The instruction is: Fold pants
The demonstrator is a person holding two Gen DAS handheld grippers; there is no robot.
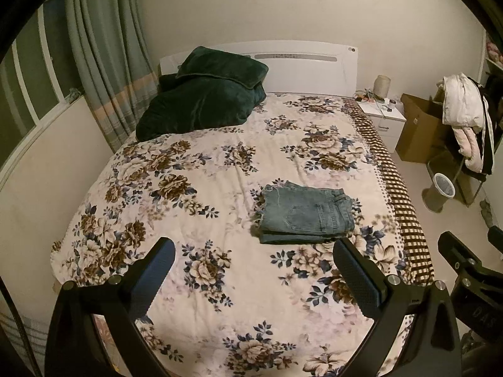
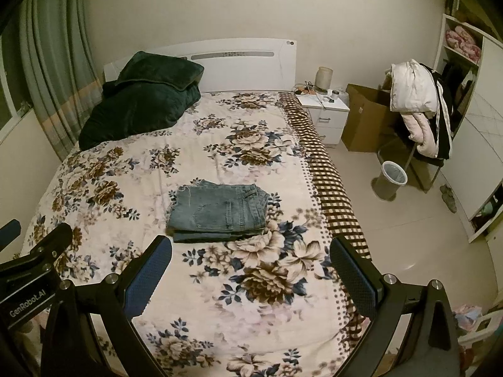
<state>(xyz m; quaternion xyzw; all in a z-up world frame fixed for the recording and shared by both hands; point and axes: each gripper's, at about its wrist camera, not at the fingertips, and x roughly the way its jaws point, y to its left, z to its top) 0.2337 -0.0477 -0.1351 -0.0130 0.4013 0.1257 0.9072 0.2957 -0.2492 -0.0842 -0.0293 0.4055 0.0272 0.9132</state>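
Observation:
The blue jeans (image 1: 306, 213) lie folded in a compact rectangle on the floral bed cover (image 1: 204, 172), right of the bed's middle, back pocket up. They also show in the right wrist view (image 2: 218, 212). My left gripper (image 1: 254, 251) is open and empty, held above the bed's near end, short of the jeans. My right gripper (image 2: 251, 251) is open and empty, also back from the jeans. The right gripper's body shows at the left wrist view's right edge (image 1: 465, 267); the left gripper's body shows at the right wrist view's left edge (image 2: 34, 257).
A dark green blanket (image 1: 204, 94) is piled at the headboard's left. Curtains (image 1: 103, 62) hang left. A white nightstand (image 2: 323, 113), cardboard box (image 2: 364, 119), chair with clothes (image 2: 421, 110) and bin (image 2: 391, 177) stand right of the bed.

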